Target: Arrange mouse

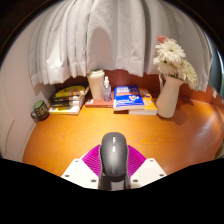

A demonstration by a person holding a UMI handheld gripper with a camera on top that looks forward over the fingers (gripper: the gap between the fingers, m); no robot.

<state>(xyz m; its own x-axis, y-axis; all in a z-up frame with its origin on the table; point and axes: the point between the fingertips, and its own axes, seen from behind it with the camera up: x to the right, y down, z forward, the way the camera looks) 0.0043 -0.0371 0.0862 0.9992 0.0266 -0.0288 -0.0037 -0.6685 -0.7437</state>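
Observation:
A grey computer mouse [113, 156] stands lengthwise between my gripper's [113, 166] two fingers, over the orange-brown wooden table [120, 130]. The magenta pads [92, 158] show at either side of the mouse and press against its flanks, with no gap to be seen. The mouse's rear end is hidden behind the gripper's body. It seems held slightly above the table's near part.
At the back of the table, before a white curtain, stand a white vase with pale flowers [171, 88], a blue book on a stack [128, 97], a beige box with a small bottle [98, 85], stacked books [69, 99] and a small green plant [40, 108].

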